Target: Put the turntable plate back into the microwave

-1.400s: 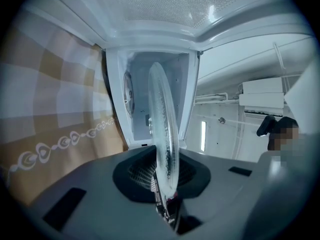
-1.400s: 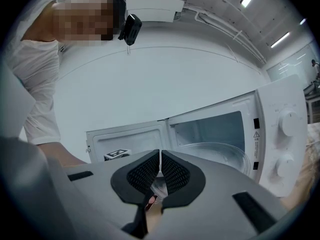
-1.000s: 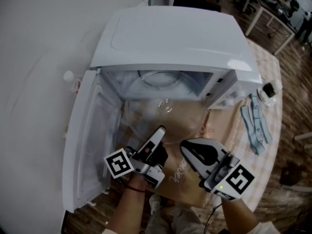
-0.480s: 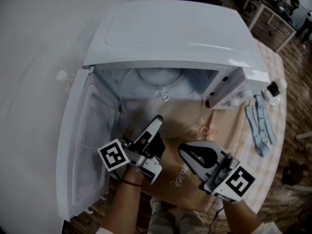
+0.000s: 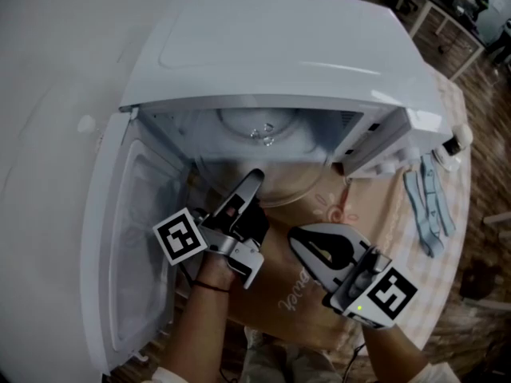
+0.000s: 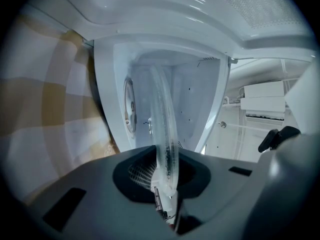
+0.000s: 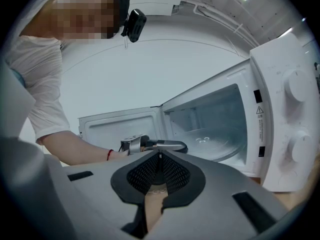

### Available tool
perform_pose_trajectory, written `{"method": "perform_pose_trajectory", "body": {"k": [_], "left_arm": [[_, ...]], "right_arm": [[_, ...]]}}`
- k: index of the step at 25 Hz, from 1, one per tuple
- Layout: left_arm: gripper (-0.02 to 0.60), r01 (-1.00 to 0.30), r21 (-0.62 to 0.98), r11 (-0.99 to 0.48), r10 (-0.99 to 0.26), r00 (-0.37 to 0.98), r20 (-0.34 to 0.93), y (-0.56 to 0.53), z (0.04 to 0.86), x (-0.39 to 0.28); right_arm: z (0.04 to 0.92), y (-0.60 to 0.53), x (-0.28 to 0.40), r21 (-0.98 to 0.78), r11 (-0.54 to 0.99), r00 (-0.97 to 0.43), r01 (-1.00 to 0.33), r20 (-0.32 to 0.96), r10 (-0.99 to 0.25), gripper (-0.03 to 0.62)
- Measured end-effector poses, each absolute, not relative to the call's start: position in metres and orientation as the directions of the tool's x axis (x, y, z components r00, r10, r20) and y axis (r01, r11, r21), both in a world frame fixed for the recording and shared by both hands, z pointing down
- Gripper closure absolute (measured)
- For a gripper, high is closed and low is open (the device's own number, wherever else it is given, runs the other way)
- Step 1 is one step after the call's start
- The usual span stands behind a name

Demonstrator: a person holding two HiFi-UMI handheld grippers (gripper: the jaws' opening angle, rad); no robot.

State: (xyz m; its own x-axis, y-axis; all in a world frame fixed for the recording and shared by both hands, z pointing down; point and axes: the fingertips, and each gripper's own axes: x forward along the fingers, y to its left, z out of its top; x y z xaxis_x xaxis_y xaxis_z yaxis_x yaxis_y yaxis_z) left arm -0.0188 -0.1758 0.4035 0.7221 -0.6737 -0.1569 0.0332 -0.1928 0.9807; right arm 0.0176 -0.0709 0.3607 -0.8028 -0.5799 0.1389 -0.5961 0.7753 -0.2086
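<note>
glass turntable plate (image 6: 161, 109) shows edge-on, clamped in left gripper (image 6: 166, 158) fingers, only in that view; right gripper (image 7: 159, 155) fingers together.

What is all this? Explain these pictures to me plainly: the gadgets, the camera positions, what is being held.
A person, not a robot, holds a two-jaw gripper in each hand. The head view looks down from the person's head; the other two views ride on the grippers. The left gripper is clamped on the rim of the glass turntable plate, which reaches into the open microwave. The right gripper is shut and empty. The microwave stands on a checked tablecloth, a brown mat in front.
</note>
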Motion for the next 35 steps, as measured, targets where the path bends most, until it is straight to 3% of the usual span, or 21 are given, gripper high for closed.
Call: {"method": "perform_pose_trajectory", "body": {"k": [29,35], "left_arm": [[0.540,0.056,0.988,-0.143,-0.720,0.680,-0.143,-0.240,0.406,-0.021],[0.538,0.039,0.989,-0.141,-0.714,0.688,-0.129,-0.241,0.410,-0.018]], "right_arm": [[0.377,-0.109,0.021,-0.201,0.756,-0.782,-0.623,0.147,-0.606,0.560],[0.372,-0.124,0.024,-0.017,0.758,-0.742,-0.653,0.219,-0.634,0.559]]}}
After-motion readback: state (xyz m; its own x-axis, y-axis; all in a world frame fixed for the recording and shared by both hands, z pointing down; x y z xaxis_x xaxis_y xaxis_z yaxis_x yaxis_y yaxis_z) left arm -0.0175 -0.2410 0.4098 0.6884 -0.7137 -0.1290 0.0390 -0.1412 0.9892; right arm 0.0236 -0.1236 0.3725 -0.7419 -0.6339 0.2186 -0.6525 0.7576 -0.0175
